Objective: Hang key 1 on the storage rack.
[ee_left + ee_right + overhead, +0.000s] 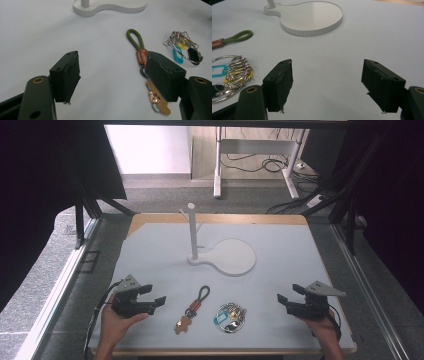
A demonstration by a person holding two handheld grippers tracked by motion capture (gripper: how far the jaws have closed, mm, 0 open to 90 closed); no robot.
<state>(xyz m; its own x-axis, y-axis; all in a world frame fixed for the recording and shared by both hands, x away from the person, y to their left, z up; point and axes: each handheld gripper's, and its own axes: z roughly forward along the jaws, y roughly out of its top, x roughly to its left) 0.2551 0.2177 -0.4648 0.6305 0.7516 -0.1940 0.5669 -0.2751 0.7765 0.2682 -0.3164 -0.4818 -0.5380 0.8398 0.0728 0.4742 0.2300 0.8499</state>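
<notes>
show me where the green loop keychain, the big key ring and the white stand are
green loop keychain (201,295), high view, on its green loop.
big key ring (230,316), high view, on the cluster of rings.
white stand (191,231), high view, on its upright post.

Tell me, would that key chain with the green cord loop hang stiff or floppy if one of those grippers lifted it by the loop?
Probably floppy below the green cord loop: the loop looks like soft cord pinched by a brown tag, with keys strung loosely beneath, so they would likely dangle and swing. It looks light for its size. Lying flat, it seems unlikely to roll when pushed.
</notes>
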